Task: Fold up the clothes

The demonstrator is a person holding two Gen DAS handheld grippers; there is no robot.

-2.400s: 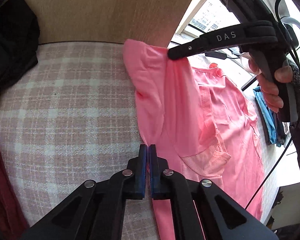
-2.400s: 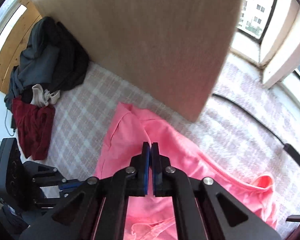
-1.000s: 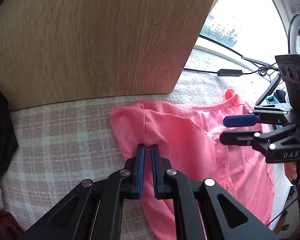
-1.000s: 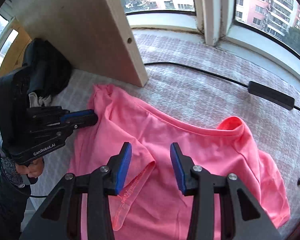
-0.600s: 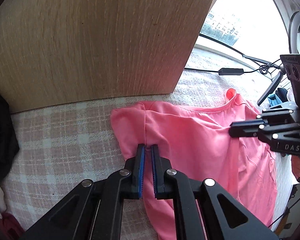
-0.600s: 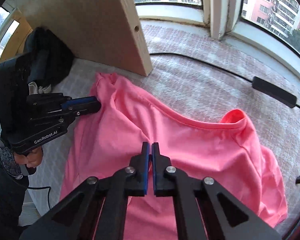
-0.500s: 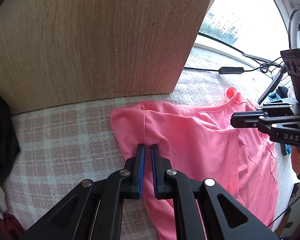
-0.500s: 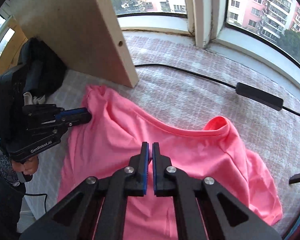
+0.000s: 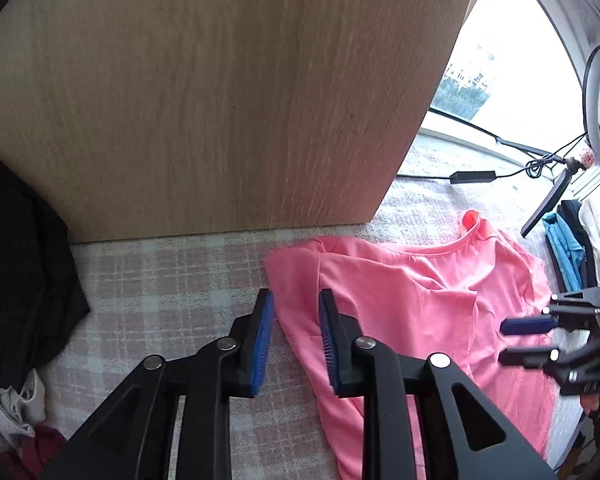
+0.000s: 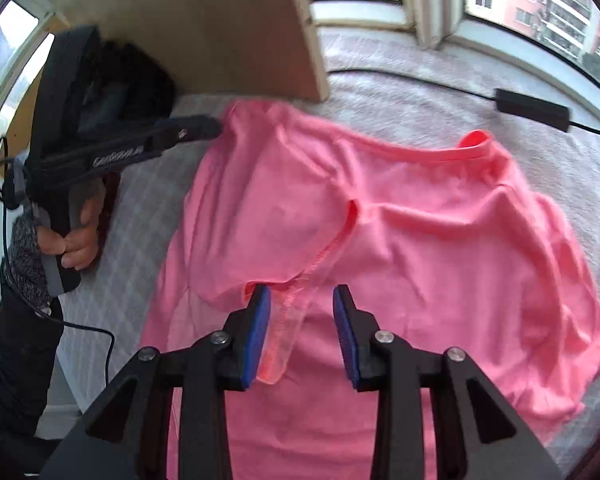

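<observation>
Right wrist view alone shows the pink shirt's (image 10: 400, 220) folded sleeve (image 10: 268, 216) — flat.

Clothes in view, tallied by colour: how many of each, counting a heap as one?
Pink shirt: 1
Dark heap: 1
Blue garment: 1
White piece: 1
Dark red piece: 1
Total: 5

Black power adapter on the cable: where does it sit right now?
In the right wrist view the black power adapter lies upper right on the checked cover, beyond the pink shirt's collar, near the window sill.
</observation>
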